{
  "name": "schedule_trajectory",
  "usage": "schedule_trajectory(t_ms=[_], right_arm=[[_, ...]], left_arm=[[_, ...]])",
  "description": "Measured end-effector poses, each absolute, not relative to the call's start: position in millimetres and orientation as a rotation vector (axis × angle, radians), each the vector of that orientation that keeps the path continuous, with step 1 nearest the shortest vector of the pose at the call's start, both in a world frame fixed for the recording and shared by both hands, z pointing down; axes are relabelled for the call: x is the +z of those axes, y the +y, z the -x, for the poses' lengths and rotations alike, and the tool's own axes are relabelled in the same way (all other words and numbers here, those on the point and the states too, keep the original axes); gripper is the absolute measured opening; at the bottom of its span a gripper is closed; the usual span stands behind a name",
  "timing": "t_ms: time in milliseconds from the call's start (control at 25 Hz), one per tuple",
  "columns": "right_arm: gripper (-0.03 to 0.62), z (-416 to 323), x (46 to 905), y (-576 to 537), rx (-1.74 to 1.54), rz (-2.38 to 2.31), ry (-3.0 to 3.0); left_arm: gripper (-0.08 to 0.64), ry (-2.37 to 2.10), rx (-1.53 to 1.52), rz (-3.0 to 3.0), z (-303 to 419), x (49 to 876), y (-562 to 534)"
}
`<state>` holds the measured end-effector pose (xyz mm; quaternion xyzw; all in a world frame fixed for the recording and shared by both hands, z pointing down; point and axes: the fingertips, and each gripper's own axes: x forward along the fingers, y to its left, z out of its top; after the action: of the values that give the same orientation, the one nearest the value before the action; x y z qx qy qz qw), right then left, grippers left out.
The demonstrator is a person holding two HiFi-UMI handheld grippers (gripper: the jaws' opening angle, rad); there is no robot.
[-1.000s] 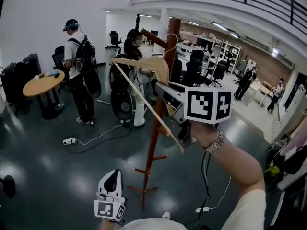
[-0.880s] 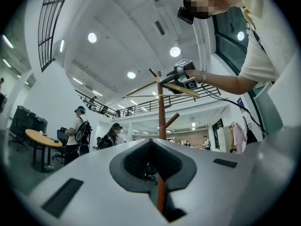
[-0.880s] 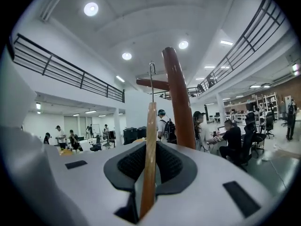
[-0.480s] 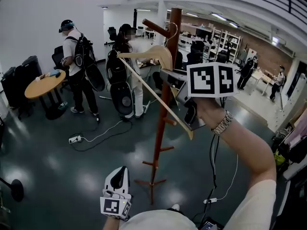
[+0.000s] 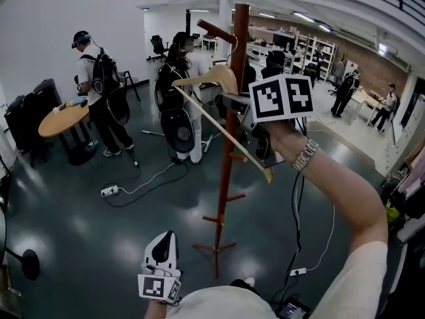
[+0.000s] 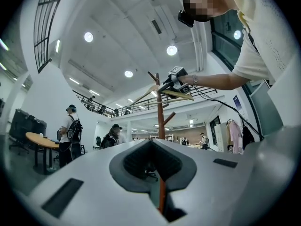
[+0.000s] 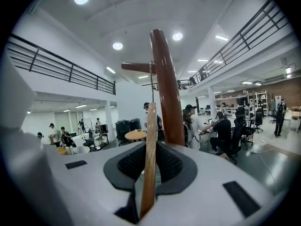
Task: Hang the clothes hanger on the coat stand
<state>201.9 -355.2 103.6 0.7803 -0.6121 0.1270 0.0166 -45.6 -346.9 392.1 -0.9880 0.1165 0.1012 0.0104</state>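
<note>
while your right gripper (image 5: 232, 108) is up by the top of the coat stand (image 5: 228, 151), its fingers are clamped on the wooden clothes hanger (image 5: 211, 78), with the wood edge-on between them. the hanger sits just on your side of the stand's pole, tilted, and its long bar runs down to the right across the pole. the wire hook (image 5: 234, 45) is right at the stand's upper peg (image 5: 214, 30); can't tell if it bears on the peg. in the right gripper view the hanger stands upright between the fingers, with the pole straight behind it. your left gripper (image 5: 163, 244) is low, short of the stand's foot, above the floor (image 5: 80, 231), pointing up at the stand. its fingers are closed to a thin slit with nothing in them.
</note>
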Motion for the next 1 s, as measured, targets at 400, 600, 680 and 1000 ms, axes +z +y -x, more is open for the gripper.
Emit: schedule_trajectory(t_ms=[400, 600, 680, 1000], right_arm=[[0.069, -211.5, 106.3, -346.4, 0.312, -2.391, -1.978], [0.071, -208.1, 104.2, -333.0, 0.295, -2.374, -2.042], [0.071, -209.0, 99.3, -328.0, 0.285, -2.375, -2.073], [0.072, -221.8, 83.8, -280.0, 0.117, -2.460, -2.184]], left_arm=[[0.012, 0.399, 0.218, 3.074, 52.2, 405.4, -323.1], [0.012, 0.428, 0.177, 3.067, 55.6, 409.2, -306.4], [0.012, 0.426, 0.157, 3.057, 56.0, 408.4, -304.0], [0.012, 0.418, 0.150, 3.092, 42.8, 418.8, -288.8]])
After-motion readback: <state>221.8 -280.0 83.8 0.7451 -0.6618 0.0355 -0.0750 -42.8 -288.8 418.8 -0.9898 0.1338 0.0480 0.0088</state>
